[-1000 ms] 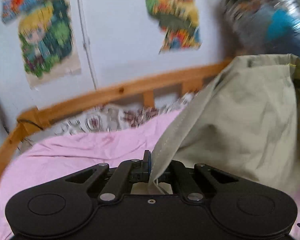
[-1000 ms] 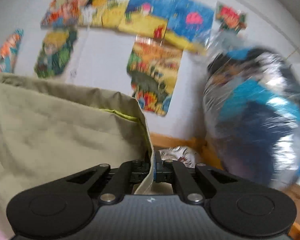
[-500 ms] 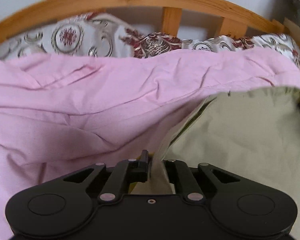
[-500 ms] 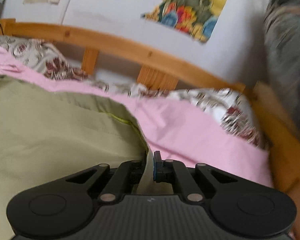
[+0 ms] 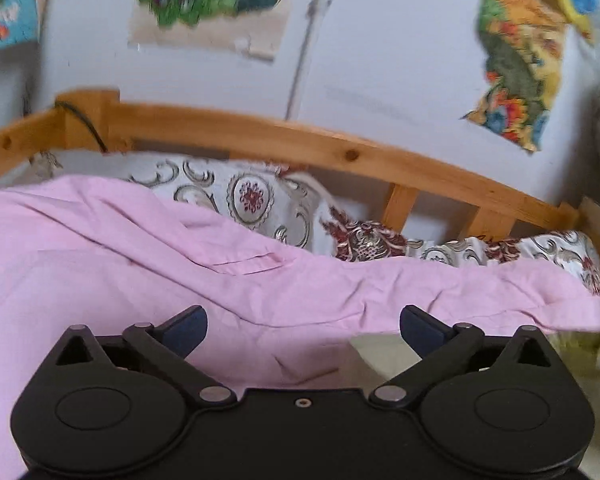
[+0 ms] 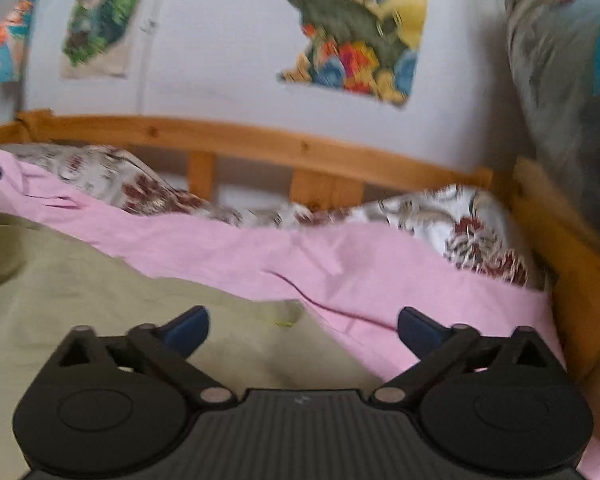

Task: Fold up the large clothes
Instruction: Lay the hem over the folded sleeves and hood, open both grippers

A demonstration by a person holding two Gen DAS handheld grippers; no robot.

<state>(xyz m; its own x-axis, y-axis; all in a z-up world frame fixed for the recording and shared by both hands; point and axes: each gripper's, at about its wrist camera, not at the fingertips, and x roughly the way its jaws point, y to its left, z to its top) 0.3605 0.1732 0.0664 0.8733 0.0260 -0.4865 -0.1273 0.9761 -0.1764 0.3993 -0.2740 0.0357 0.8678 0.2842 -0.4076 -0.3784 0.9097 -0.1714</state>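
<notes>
An olive-green garment (image 6: 80, 304) lies flat on a pink bed sheet (image 6: 340, 256). In the left wrist view only its corner (image 5: 384, 354) shows at the lower right, on the pink sheet (image 5: 140, 264). My left gripper (image 5: 303, 326) is open and empty, just above the sheet beside that corner. My right gripper (image 6: 303, 326) is open and empty, over the garment's right edge where it meets the sheet. The near part of the garment is hidden behind both gripper bodies.
A wooden bed rail (image 5: 340, 152) runs along the far side, with a side rail (image 6: 560, 248) at the right. Patterned white-and-red bedding (image 5: 260, 204) lies beyond the pink sheet. Colourful posters (image 6: 356, 28) hang on the wall behind.
Both grippers were shut on the garment's edges and lowered it onto the bed. Now both have opened and let go, and the garment lies on the sheet.
</notes>
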